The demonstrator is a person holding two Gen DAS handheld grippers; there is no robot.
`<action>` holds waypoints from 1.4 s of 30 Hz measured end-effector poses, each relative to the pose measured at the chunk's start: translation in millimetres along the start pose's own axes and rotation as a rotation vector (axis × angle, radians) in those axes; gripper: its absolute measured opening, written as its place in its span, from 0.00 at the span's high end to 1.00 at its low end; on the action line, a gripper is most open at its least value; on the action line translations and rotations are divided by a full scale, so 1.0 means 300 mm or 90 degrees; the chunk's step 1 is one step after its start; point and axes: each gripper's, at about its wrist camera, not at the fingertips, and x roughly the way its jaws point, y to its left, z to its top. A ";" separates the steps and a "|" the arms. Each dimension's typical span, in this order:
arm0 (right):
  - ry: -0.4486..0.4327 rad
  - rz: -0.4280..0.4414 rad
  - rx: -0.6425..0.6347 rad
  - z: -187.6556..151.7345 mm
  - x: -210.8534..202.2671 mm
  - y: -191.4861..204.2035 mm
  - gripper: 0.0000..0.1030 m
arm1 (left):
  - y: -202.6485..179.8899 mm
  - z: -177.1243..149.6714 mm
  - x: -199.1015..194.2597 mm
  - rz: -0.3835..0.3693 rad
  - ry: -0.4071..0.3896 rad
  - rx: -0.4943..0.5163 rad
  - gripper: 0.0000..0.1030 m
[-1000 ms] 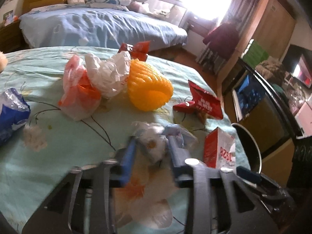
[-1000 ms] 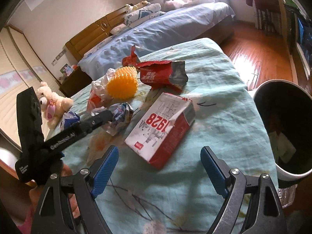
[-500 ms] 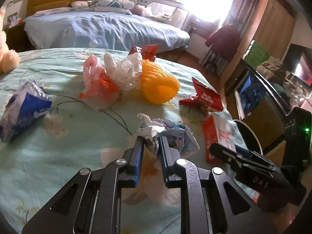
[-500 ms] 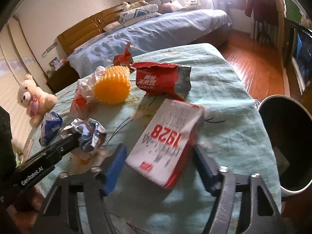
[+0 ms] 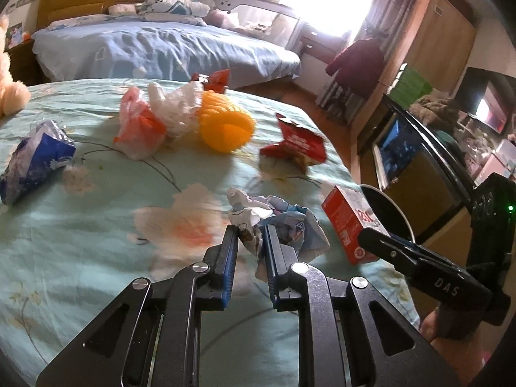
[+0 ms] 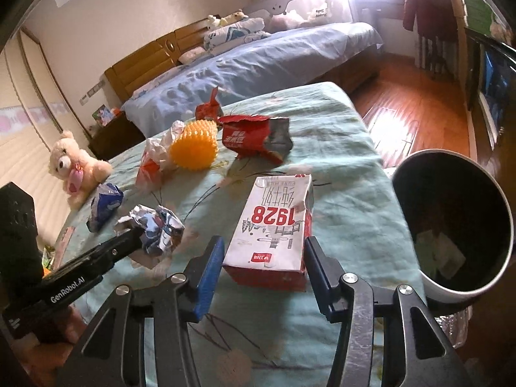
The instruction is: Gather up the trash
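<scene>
Our left gripper [image 5: 251,242], low in the frame's centre, is clamped on a crumpled wrapper [image 5: 283,222]. Our right gripper [image 6: 262,258] has just been closing and now pinches the red-and-white carton [image 6: 274,225] at centre frame. The bin [image 6: 451,229] stands at the right edge, beside the table's green cloth [image 6: 338,148]. Farther up lie a red snack bag [image 6: 254,137], an orange spiky ball [image 6: 193,148] and a blue packet [image 6: 104,204].
</scene>
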 end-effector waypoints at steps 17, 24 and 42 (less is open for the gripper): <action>0.026 -0.042 0.029 -0.012 0.070 -0.054 0.45 | -0.072 -0.042 -0.012 0.003 0.011 0.016 0.85; 0.006 -0.030 0.028 -0.035 -0.010 -0.098 0.45 | -0.143 -0.050 0.004 -0.016 0.020 0.039 0.85; -0.042 -0.055 0.100 -0.038 -0.179 -0.334 0.46 | -0.417 -0.046 0.092 -0.068 0.046 0.120 0.85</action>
